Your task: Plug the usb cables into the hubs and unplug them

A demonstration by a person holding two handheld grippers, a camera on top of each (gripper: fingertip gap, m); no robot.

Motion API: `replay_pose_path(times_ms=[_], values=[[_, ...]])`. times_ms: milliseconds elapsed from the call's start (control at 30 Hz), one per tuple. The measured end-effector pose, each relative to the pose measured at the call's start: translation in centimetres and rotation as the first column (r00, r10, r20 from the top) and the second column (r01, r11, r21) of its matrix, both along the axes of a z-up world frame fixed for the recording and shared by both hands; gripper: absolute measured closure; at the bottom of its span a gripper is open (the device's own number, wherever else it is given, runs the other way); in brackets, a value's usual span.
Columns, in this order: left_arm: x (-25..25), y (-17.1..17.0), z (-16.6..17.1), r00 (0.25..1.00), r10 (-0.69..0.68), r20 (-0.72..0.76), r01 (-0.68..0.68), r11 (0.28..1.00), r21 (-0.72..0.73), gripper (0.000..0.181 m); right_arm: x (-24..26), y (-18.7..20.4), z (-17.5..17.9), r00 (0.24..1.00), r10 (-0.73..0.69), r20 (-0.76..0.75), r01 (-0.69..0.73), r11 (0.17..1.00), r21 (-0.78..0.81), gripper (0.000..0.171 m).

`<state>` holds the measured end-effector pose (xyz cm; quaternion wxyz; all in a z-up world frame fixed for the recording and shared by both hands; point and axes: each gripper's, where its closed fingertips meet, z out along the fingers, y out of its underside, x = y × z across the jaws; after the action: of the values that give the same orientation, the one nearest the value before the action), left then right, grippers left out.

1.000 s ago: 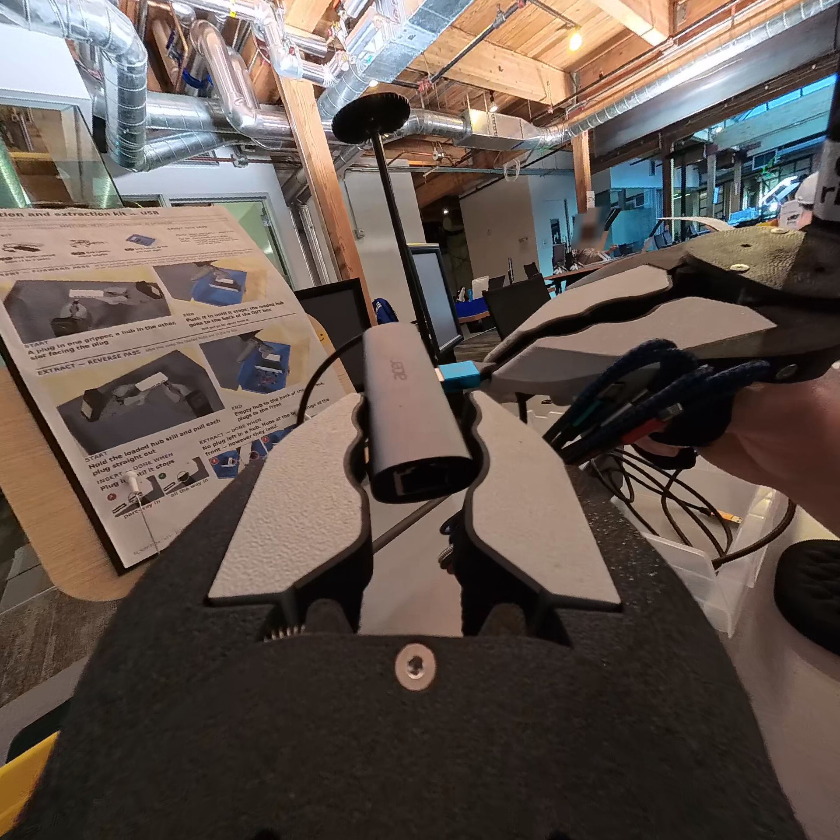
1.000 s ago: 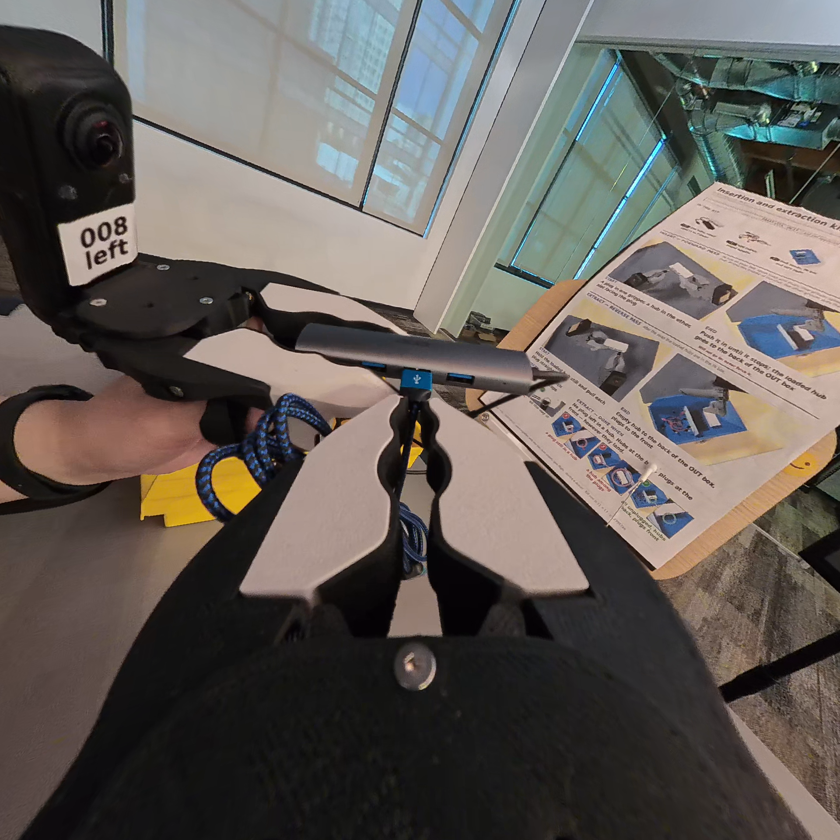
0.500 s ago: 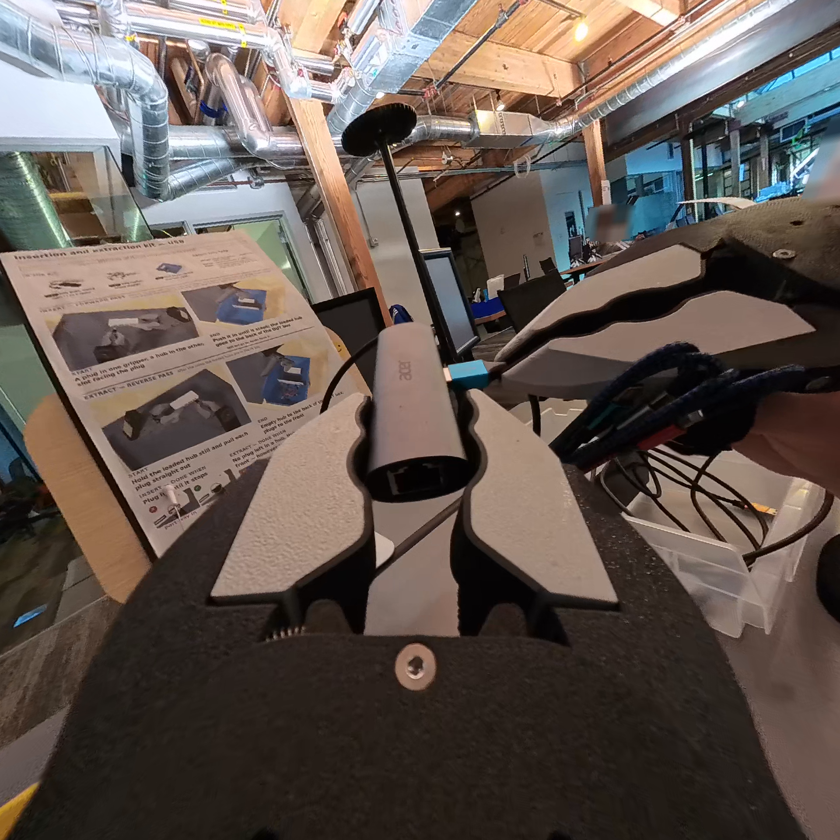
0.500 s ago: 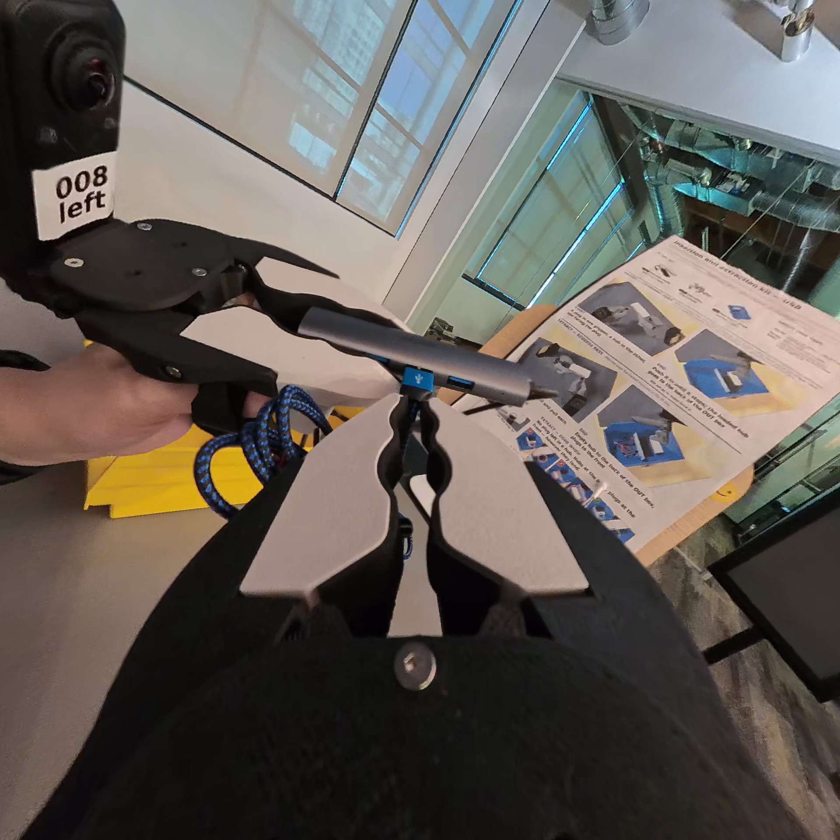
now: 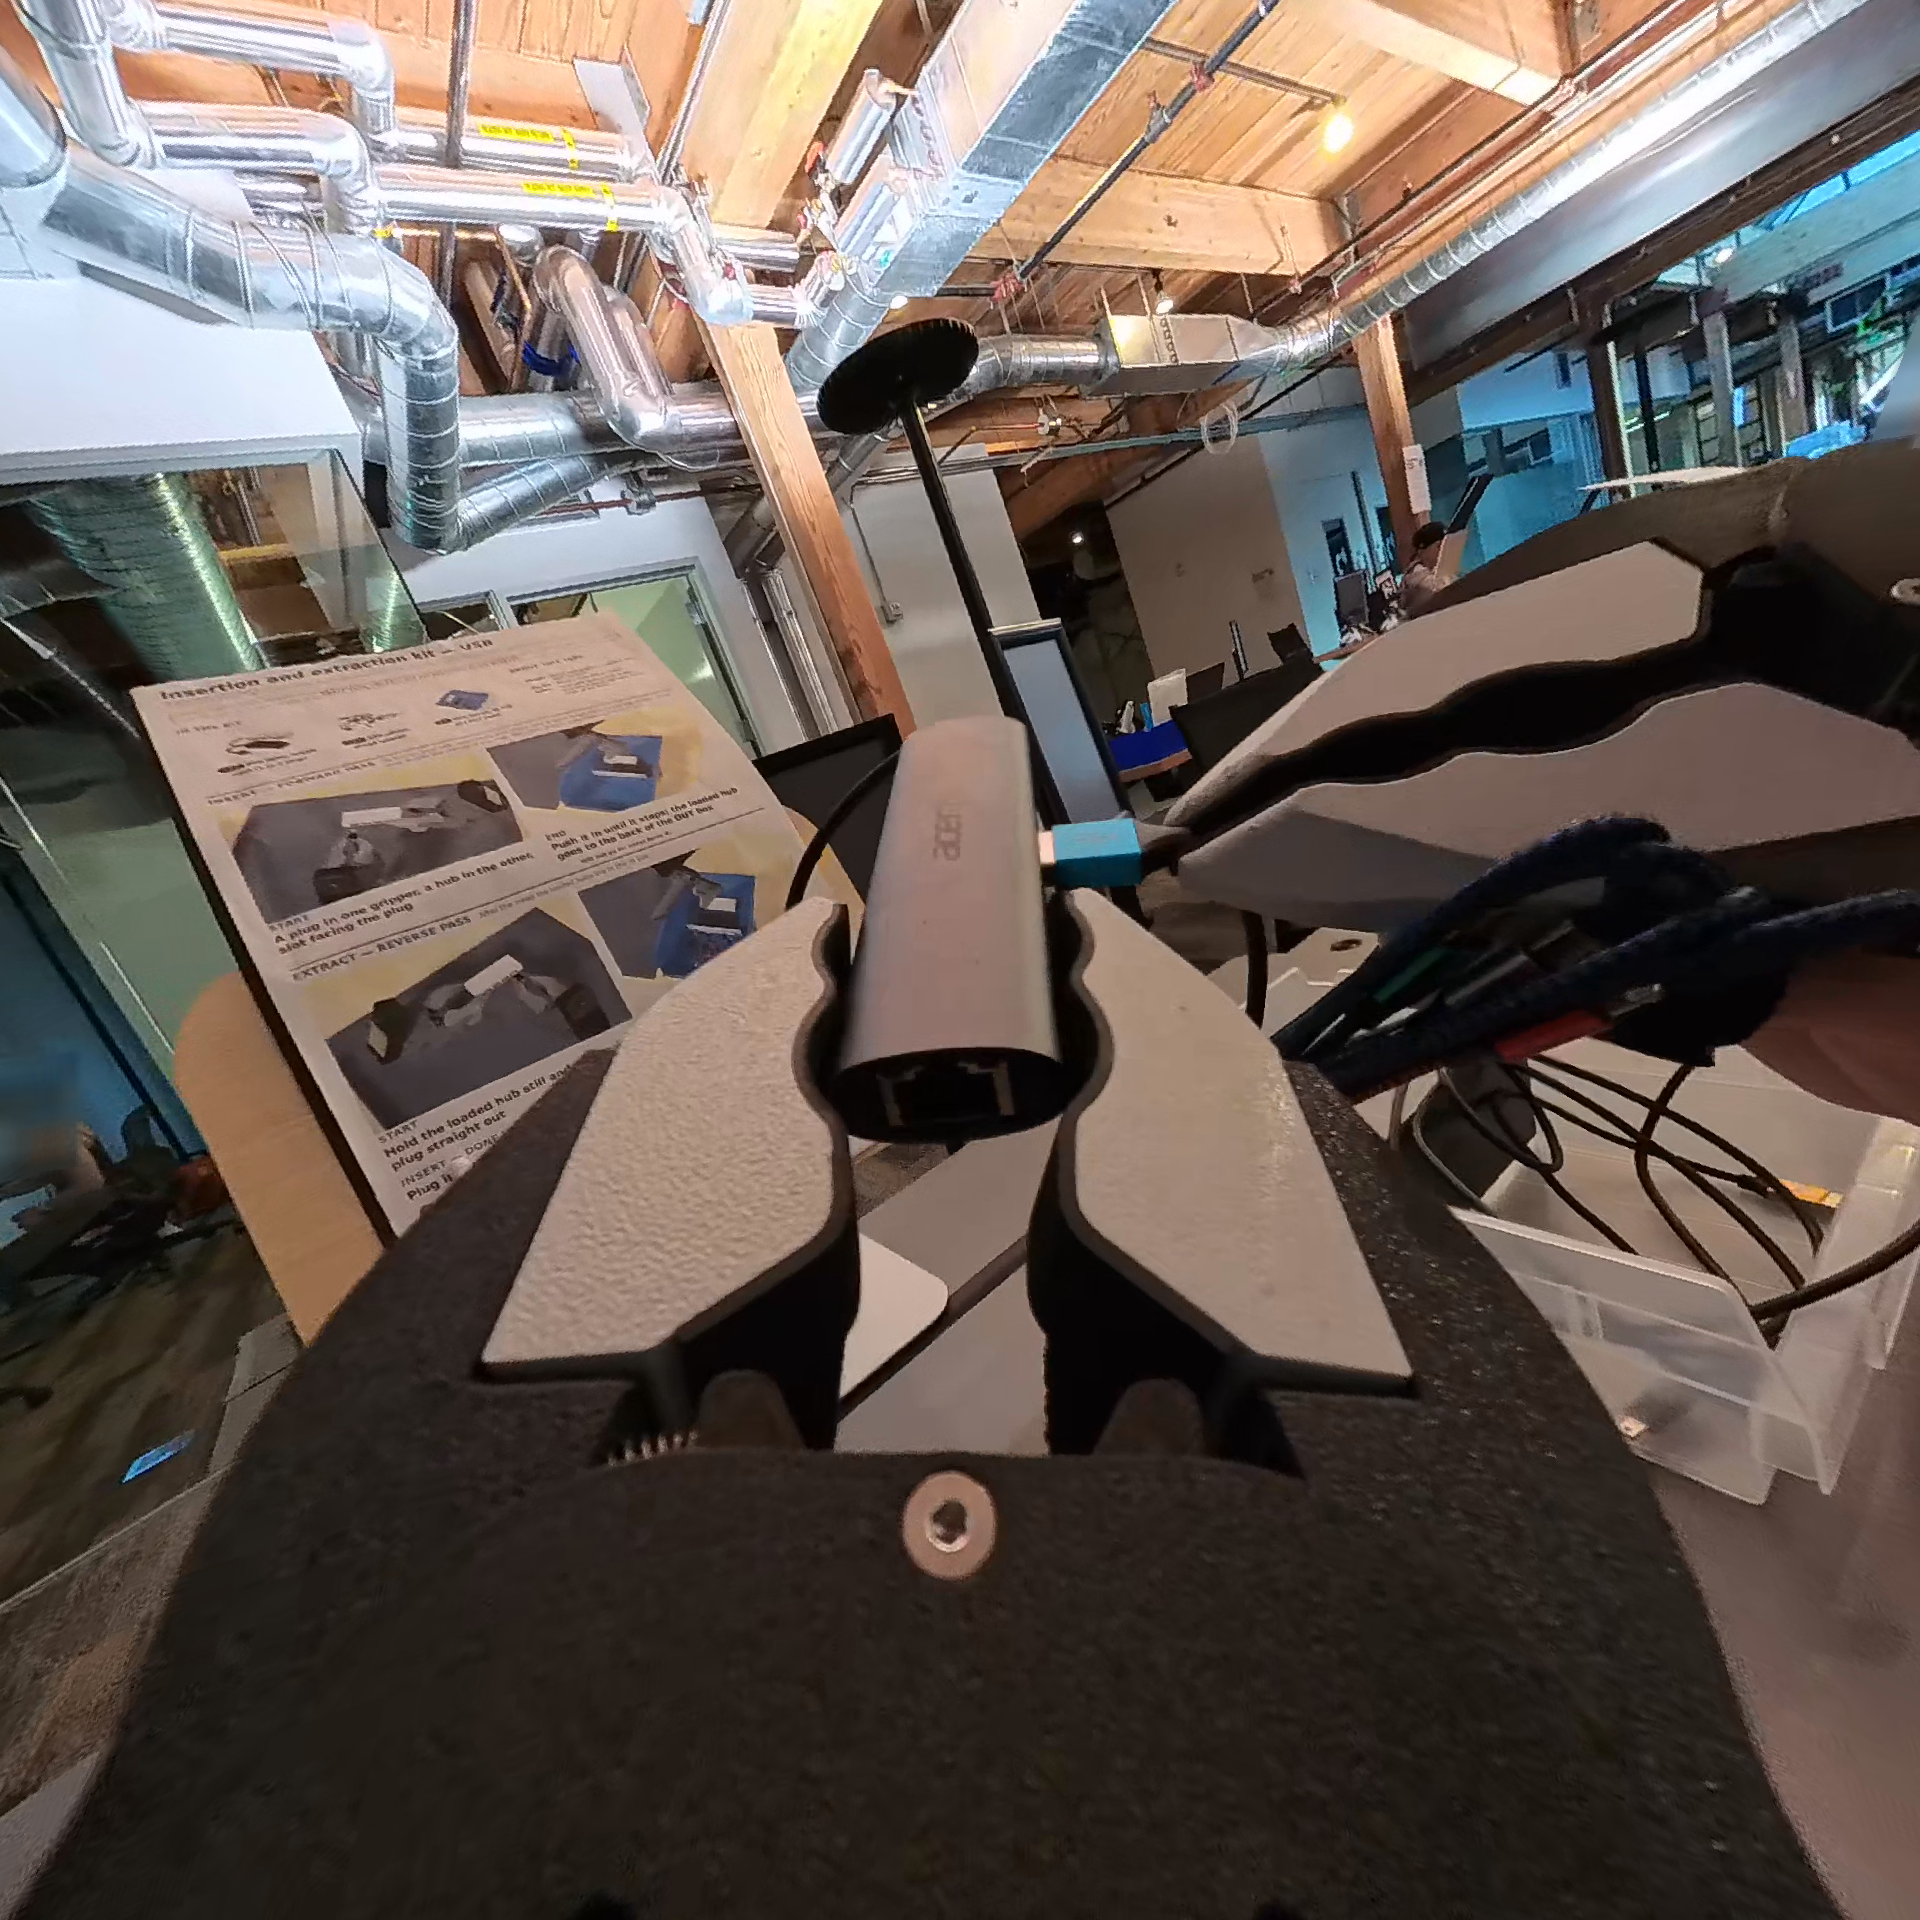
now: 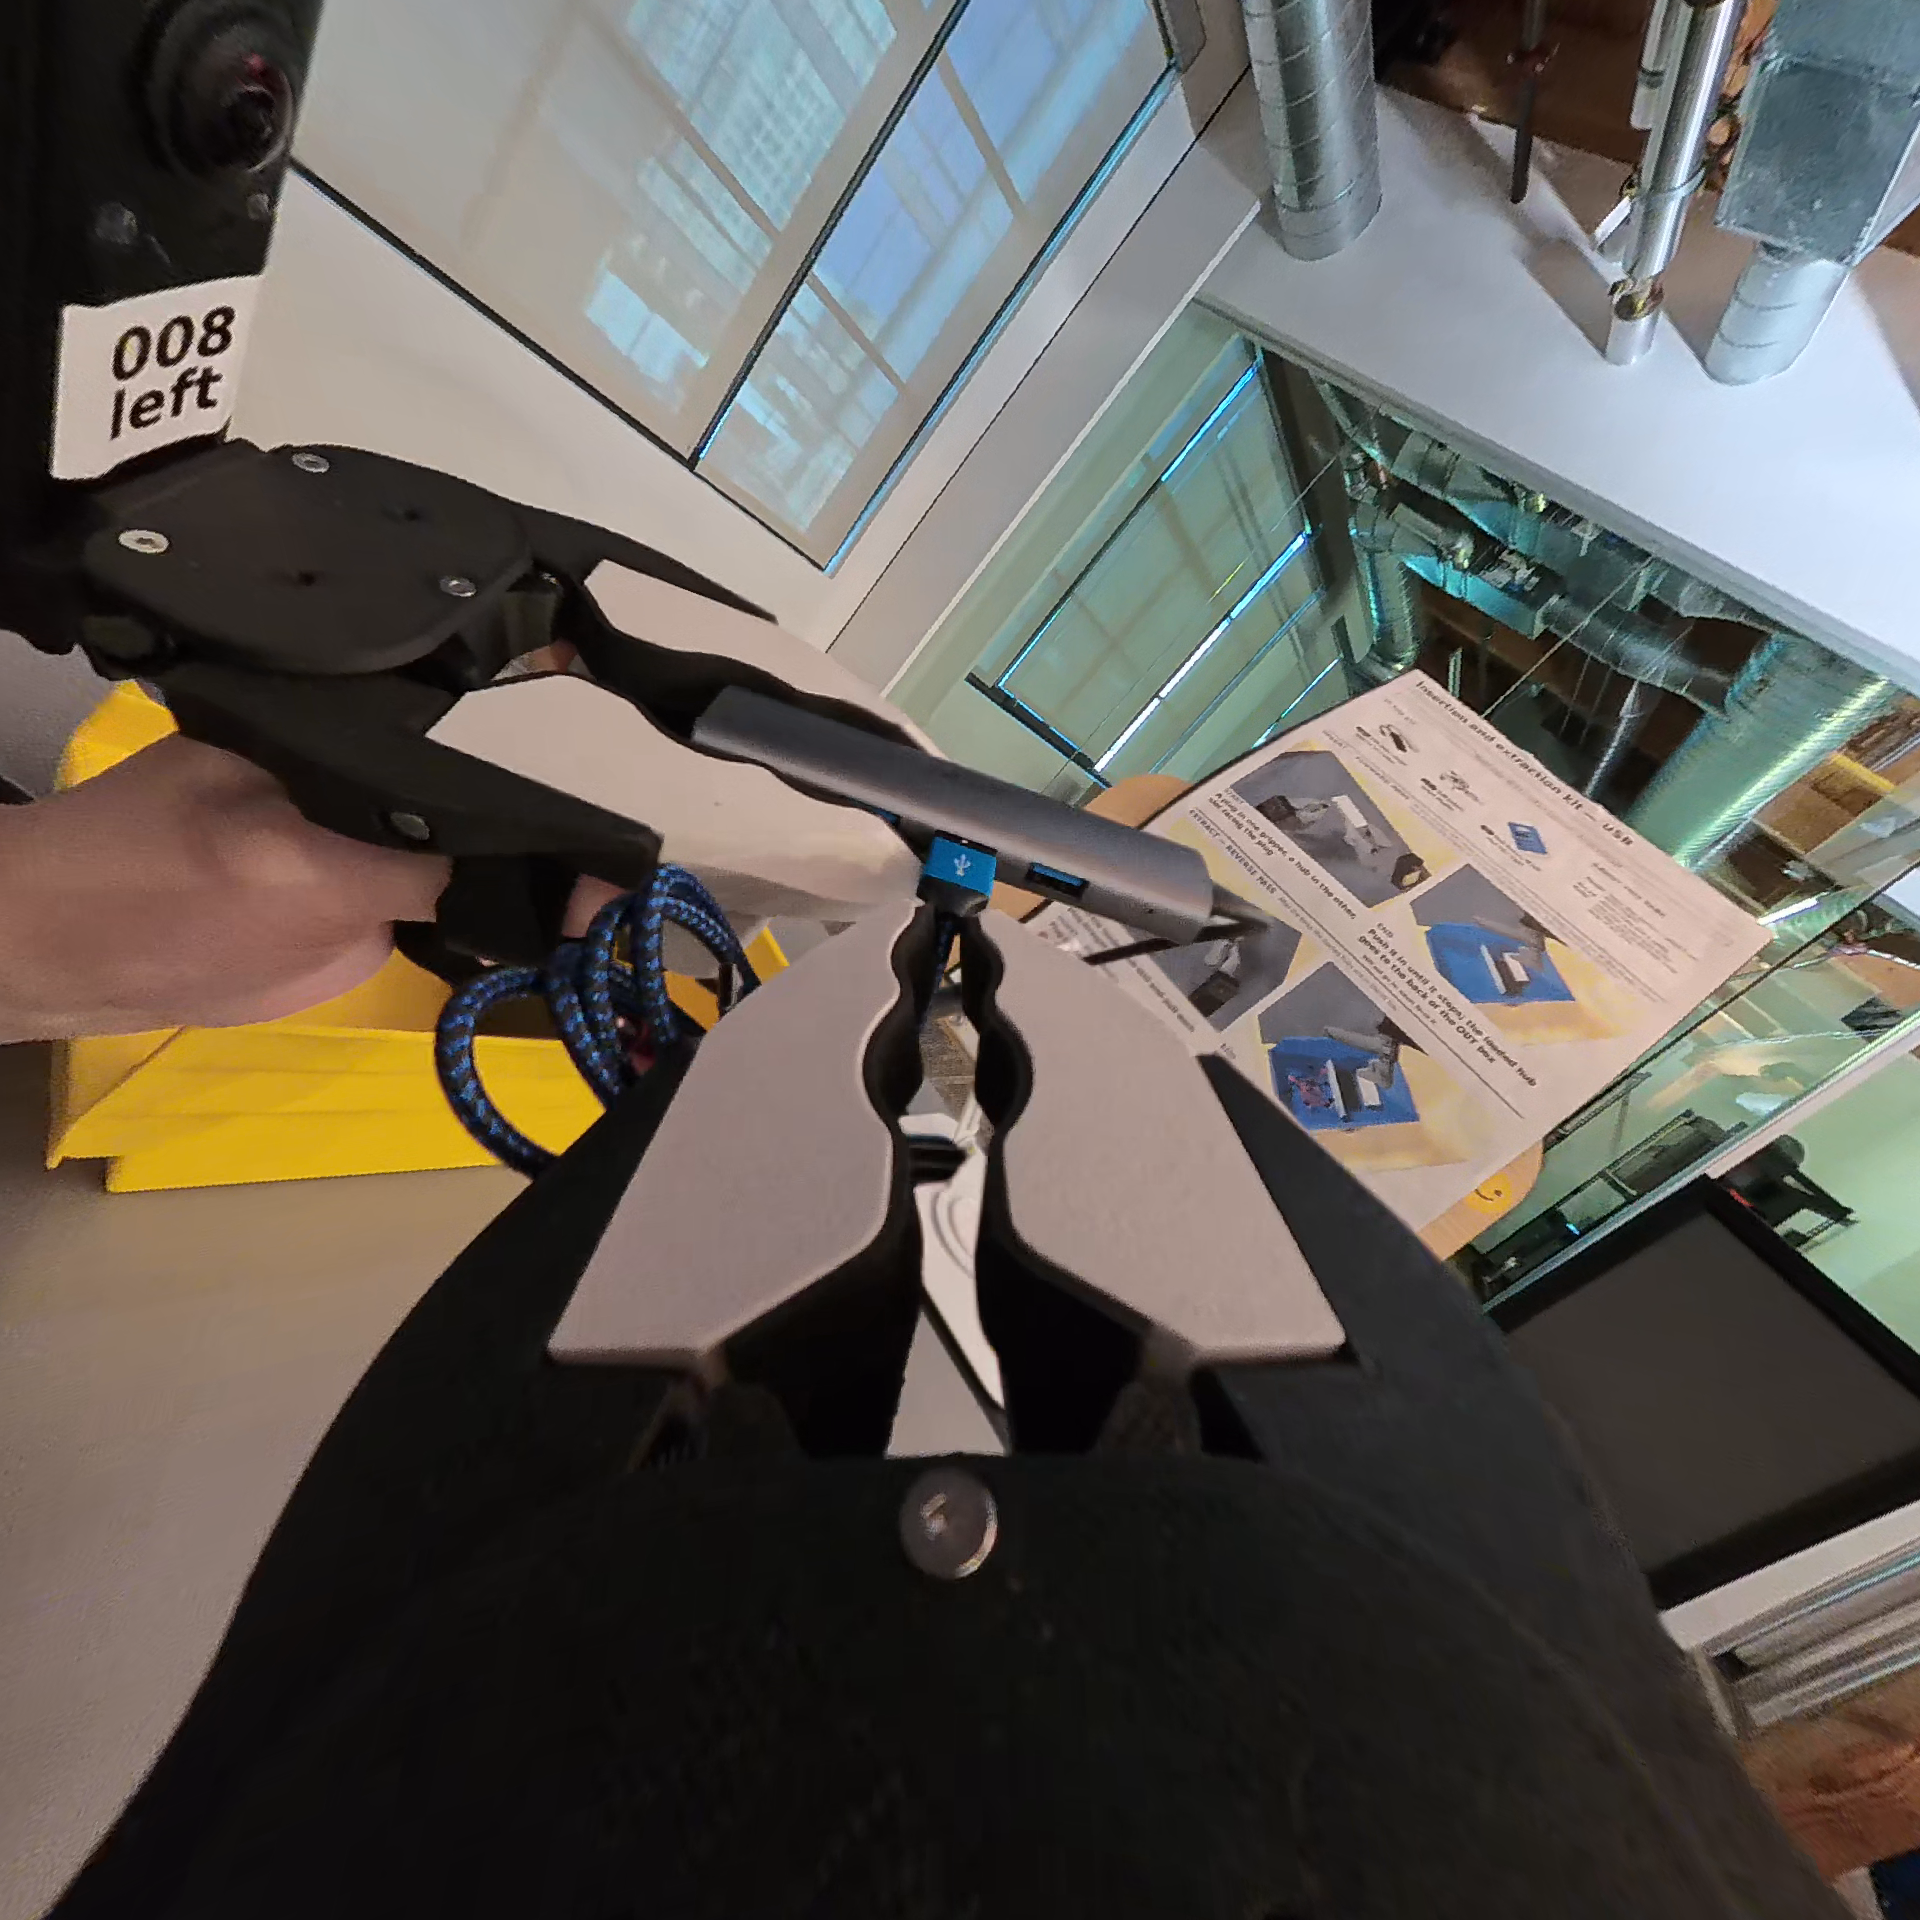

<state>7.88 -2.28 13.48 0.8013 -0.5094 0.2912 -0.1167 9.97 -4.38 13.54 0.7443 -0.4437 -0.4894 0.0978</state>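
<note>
The left gripper is clamping a grey USB hub lengthwise; only this view is showing its end network port. The right gripper is pinching the braided cable behind the blue USB plug, seated in the hub's side, beside a free blue port visible only here.

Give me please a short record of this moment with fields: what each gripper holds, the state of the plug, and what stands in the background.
left gripper: shut on the grey hub, gripped at its near end
right gripper: shut on the blue braided cable, just behind the blue plug
plug state: seated in a side port of the hub
free port: one blue port beside the plug
background: instruction sheet on a board, clear bin with cables, yellow bin
</note>
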Motion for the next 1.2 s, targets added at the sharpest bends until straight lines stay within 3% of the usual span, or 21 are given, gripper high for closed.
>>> replay_pose_path(times_ms=[667,867,1000,1200], values=[[-0.4,-0.8,0.9,0.999,0.043,-0.029,-0.04,0.996,0.085,0.145,-0.2,-0.8,0.5,0.999,-0.018,-0.038,0.02,0.998,0.052,0.166],[-0.4,-1.3,1.3,0.997,0.068,-0.035,-0.063,0.989,0.137,0.145,-0.2,-0.9,0.8,0.992,0.041,-0.123,-0.045,0.998,-0.036,0.165],[0.0,-1.2,1.0,0.996,0.073,-0.043,-0.067,0.989,0.135,0.145,-0.4,-0.9,1.0,0.986,0.053,-0.16,-0.06,0.998,-0.036,0.151],[0.5,-1.5,0.9,0.996,0.074,-0.055,-0.065,0.986,0.153,0.145,-0.3,-0.7,1.1,0.98,0.053,-0.194,-0.068,0.995,-0.07,0.155]])
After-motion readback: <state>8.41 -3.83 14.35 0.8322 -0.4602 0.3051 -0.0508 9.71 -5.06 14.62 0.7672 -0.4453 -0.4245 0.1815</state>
